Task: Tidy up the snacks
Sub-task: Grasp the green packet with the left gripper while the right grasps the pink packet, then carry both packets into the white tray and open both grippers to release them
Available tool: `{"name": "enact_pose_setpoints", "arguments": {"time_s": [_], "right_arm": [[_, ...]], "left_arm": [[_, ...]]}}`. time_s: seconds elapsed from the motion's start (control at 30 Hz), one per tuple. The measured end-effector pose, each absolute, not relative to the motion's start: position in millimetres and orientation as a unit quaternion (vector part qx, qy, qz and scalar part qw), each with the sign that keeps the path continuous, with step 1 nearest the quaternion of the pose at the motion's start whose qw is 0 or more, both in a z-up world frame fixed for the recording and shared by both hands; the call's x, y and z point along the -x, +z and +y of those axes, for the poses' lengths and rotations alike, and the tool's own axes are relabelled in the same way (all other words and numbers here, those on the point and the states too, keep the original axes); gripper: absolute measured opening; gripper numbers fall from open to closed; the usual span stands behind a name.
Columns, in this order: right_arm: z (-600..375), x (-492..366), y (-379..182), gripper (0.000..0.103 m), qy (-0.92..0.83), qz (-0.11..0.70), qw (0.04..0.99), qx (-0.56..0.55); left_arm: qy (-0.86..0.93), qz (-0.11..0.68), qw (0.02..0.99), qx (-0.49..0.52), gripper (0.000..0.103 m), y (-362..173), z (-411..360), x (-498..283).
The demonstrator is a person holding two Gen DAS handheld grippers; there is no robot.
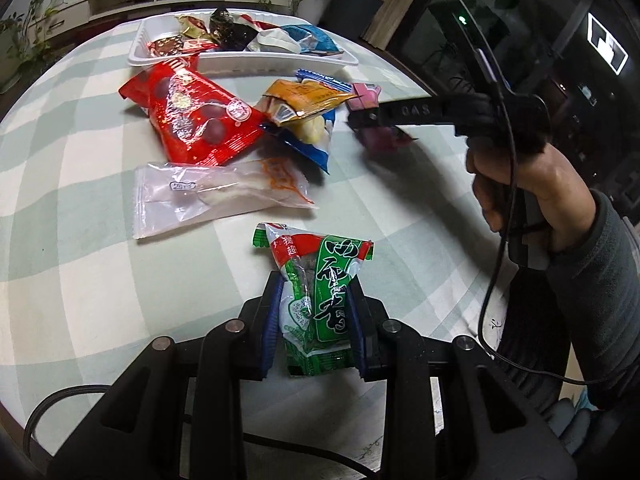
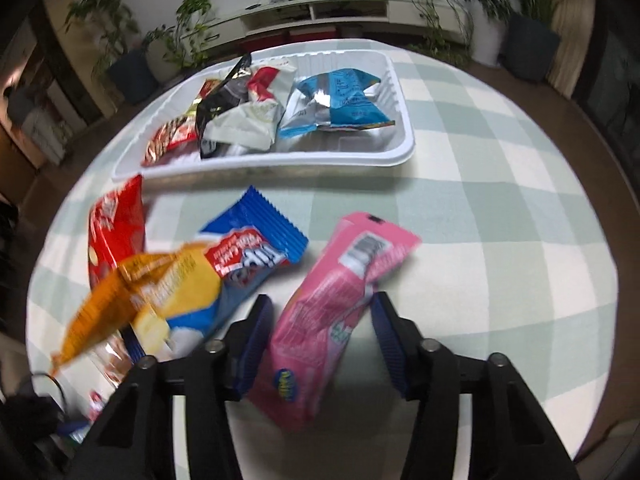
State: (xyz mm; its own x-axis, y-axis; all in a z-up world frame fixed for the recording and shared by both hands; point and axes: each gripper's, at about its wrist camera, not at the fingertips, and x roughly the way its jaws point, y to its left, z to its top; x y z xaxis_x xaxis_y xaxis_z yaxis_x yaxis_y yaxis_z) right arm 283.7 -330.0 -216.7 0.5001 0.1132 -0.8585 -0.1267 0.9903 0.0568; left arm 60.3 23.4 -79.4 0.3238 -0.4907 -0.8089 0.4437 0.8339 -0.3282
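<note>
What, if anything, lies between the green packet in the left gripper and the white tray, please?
On the cloth, the clear packet, the red packet and the orange packet lie between the green packet and the white tray; carried above them, nothing visible blocks it.

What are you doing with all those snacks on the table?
A person is sorting snacks into the white plastic tray, holding a gripper in each hand. The left gripper is clamped on a green-and-white snack packet. The right gripper has a pink snack packet between its jaws. A red packet, an orange one and a clear one lie loose on the checked tablecloth.
</note>
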Motion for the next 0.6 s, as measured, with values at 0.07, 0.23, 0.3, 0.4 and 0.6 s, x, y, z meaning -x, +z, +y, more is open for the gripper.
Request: {"name": "enact_pose_setpoints", "arguments": {"time_s": [0.07, 0.23, 0.3, 0.4, 0.6], "right_arm": [[-333.7, -284.1, -217.6, 0.037, 0.067, 0.496, 0.865, 0.018], [-332.8, -274.1, -216.4, 0.032, 0.07, 0.494, 0.865, 0.046], [-334.1, -270.3, -215.5, 0.031, 0.073, 0.494, 0.865, 0.044], [-337.6, -262.7, -214.8, 0.029, 0.08, 0.493, 0.866, 0.035], [-349.1, -241.8, -211.4, 0.028, 0.093, 0.481, 0.872, -0.015]], "left_arm": [[-0.284, 0.504, 0.815, 0.029, 0.027, -79.5, 25.3, -61.0], [-0.278, 0.502, 0.818, 0.034, 0.027, -78.1, 31.5, -57.5], [-0.274, 0.501, 0.82, 0.037, 0.027, -77.7, 33.9, -56.7], [-0.27, 0.499, 0.822, 0.042, 0.027, -74.9, 37.9, -55.0], [-0.263, 0.495, 0.827, 0.052, 0.027, -70.2, 48.9, -54.4]]}}
